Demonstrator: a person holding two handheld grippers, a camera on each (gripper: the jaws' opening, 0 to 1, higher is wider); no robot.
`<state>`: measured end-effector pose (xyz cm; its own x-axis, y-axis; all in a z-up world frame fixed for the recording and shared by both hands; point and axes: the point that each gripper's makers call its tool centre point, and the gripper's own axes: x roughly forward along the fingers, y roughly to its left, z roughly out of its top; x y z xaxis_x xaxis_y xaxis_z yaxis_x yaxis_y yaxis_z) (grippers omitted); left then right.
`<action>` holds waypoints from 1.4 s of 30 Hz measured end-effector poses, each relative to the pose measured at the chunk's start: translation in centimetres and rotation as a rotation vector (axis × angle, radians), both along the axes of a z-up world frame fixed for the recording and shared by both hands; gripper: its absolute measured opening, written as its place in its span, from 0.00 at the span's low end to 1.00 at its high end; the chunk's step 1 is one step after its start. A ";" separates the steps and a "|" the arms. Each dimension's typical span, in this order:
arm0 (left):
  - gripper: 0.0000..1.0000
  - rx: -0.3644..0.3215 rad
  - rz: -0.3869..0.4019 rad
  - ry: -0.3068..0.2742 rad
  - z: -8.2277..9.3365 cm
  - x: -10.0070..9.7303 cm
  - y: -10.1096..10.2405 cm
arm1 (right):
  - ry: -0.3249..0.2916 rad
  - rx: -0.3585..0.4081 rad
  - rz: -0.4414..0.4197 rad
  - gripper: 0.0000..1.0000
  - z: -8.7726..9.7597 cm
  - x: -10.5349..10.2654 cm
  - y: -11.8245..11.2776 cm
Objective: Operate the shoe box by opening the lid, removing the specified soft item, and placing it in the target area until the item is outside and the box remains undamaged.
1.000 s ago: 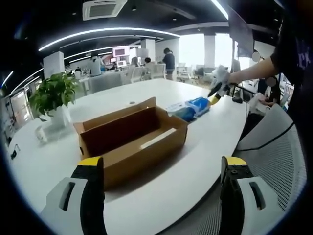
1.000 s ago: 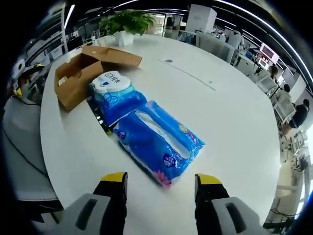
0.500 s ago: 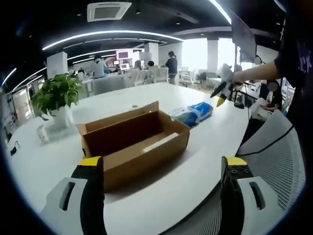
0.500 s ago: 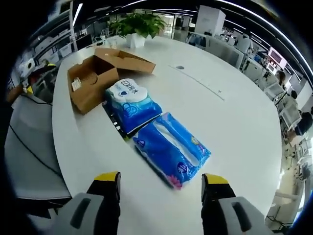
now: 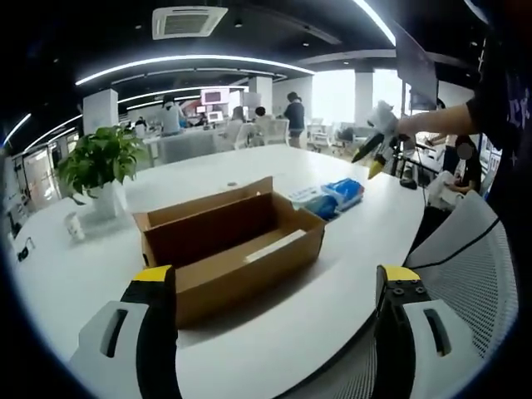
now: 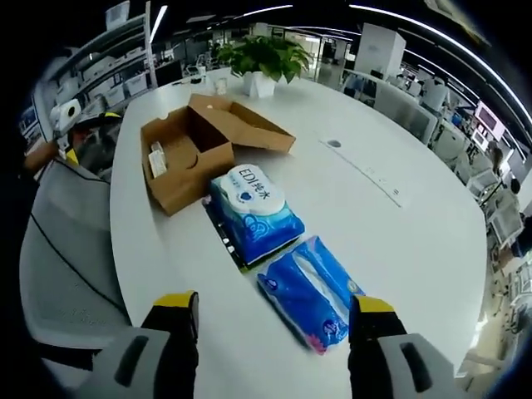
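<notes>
An open brown cardboard shoe box (image 5: 229,245) lies on the white table (image 5: 274,332), its lid folded back; a pale strip lies inside it. The same box (image 6: 189,158) sits at the upper left in the right gripper view. Two soft blue packs lie beside it: one with a white label (image 6: 252,212) and a plain blue one (image 6: 314,291), seen far off as blue packs (image 5: 332,195). My left gripper (image 5: 274,312) is open in front of the box, holding nothing. My right gripper (image 6: 270,337) is open above the table, apart from the packs, and appears raised at the right gripper (image 5: 371,154).
A potted plant (image 5: 98,170) stands on the table behind the box, seen as the plant (image 6: 262,62) in the right gripper view. A mesh chair (image 5: 465,266) stands at the table's near edge. Desks and people fill the office behind.
My right gripper has risen and drawn back from the blue packs, so they and the box look smaller. The left gripper view has barely shifted. Both grippers stay open.
</notes>
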<state>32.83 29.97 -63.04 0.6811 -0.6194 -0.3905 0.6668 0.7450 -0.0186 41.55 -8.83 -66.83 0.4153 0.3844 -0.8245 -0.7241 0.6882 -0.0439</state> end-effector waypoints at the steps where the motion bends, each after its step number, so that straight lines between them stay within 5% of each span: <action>1: 0.99 -0.001 0.000 0.000 0.0 0.0 0.0 | -0.002 0.004 0.012 0.75 0.2 0.1 0.4; 42: 0.99 0.016 -0.006 0.011 -0.4 -0.1 -0.1 | -0.002 0.109 0.384 0.70 1.8 2.0 15.7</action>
